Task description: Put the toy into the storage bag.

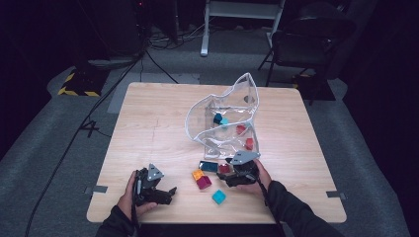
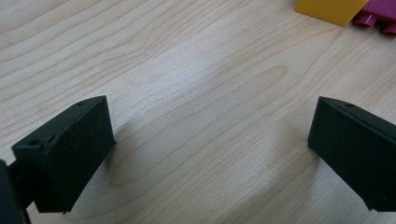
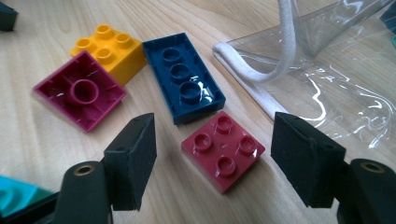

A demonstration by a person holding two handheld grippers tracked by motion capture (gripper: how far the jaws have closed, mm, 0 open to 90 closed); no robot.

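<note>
high view: the right tool (image 1: 232, 170) sits low over the red brick (image 1: 224, 169), just in front of the clear bag (image 1: 225, 116) on the surface (image 1: 148, 123); the left tool (image 1: 170, 192) rests well left of that brick.

left gripper view: its jaws stand wide apart over bare wood, holding nothing.

right gripper view: the red brick (image 3: 223, 150) lies studs up between open jaws, neither pad touching it; the blue brick (image 3: 183, 77) touches its far corner.
</note>
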